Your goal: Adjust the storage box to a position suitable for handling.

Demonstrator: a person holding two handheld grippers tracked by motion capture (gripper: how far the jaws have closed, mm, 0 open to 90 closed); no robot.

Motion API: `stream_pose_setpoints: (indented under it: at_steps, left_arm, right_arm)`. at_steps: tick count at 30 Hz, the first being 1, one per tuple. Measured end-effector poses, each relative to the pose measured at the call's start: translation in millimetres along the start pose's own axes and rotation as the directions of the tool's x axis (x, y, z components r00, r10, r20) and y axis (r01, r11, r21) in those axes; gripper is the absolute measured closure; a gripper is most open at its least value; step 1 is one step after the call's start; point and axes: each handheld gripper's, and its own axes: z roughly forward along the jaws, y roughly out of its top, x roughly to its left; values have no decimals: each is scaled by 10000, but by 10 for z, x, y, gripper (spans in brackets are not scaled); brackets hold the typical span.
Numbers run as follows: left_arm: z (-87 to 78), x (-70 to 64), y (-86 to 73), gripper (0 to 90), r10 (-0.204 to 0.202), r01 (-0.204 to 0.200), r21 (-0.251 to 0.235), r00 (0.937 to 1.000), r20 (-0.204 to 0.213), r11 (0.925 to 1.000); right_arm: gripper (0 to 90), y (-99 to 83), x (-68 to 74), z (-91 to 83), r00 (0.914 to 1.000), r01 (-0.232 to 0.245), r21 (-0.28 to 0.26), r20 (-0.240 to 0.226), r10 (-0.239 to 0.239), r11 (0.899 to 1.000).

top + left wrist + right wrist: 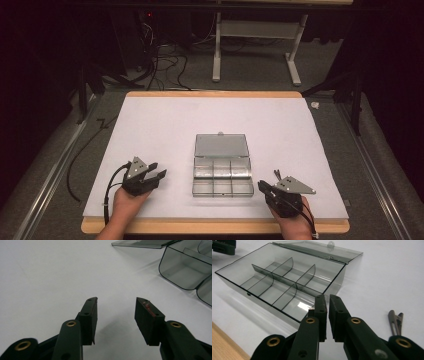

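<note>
High view: the compartment box (222, 171) lies open near the worktop's (150, 120) front edge; left hand-held gripper (156, 175) spread, right hand-held gripper (261, 187) nearly pressed together, empty. Approach what looks like a metal clip (395, 321) squarely.

The compartment box (284, 287) is clear, smoke-tinted plastic, smooth and glossy, catching glints on its dividers and open lid. The counter (210, 120) carries a matt white sheet, smooth (paper or laminate, hard to tell), with a bare wood band along its near edge. Each gripper, left (116, 312) and right (327, 310), is matt black plastic with brass-coloured rivets. A small clip (395, 323) looks like dull metal.
</note>
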Motion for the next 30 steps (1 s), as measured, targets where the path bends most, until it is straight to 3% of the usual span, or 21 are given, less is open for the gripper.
stream_pose_setpoints:
  at_steps: [18, 30]
  left_arm:
    - [12, -28, 3, 407, 287, -287, 116, 9996, -26, 9995]
    - [17, -29, 6, 396, 336, -337, 219, 9994, 45, 9992]
  right_arm:
    - [812, -84, -313, 14, 9963, -527, 326, 704, 503, 9981]
    - [765, -179, -583, -50, 9823, -1317, 392, 1395, 1251, 9905]
